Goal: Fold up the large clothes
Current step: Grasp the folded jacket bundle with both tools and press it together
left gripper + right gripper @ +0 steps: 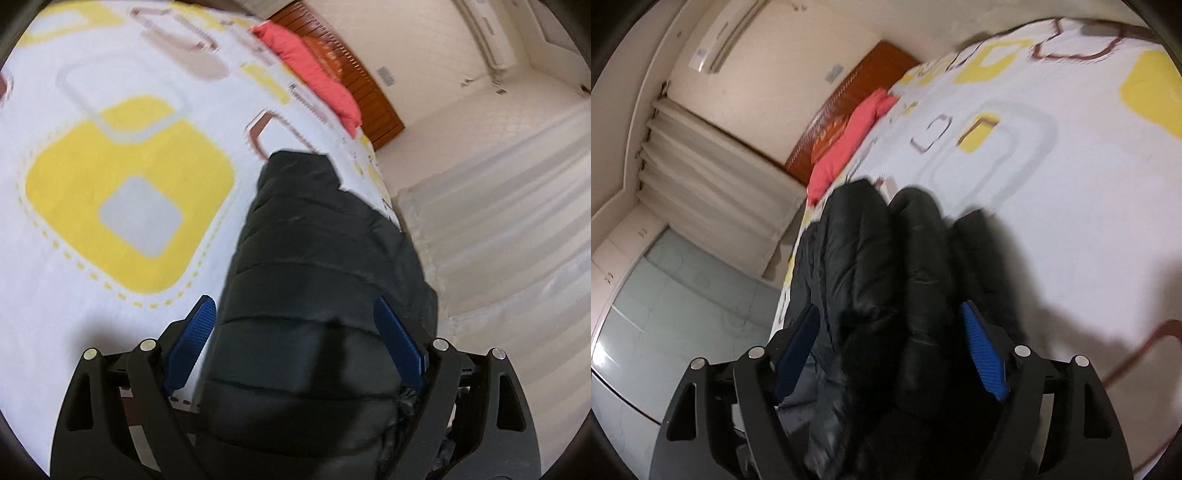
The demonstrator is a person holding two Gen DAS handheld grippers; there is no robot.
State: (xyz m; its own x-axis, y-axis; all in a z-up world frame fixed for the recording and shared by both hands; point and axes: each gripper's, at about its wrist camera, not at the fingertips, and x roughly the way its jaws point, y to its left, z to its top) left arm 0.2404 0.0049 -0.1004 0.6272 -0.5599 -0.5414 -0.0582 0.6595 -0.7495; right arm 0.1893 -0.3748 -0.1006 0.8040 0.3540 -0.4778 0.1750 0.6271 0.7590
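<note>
- Left gripper [293, 314]: fingers spread wide, black puffer jacket [317, 280] bulging between them on the patterned bed [110, 229]; pad contact unclear.
- Right gripper [890, 325]: fingers spread, the jacket's bunched folds filling the gap; grip unclear.

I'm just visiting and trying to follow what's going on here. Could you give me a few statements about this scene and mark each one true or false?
1. The garment between the grippers is a black puffer jacket. True.
2. The bedsheet is plain blue. False: it is white with yellow and grey squares.
3. A pink item lies near the wooden headboard. True.
4. The left gripper is shut tight. False: its blue pads stand wide apart.
</note>
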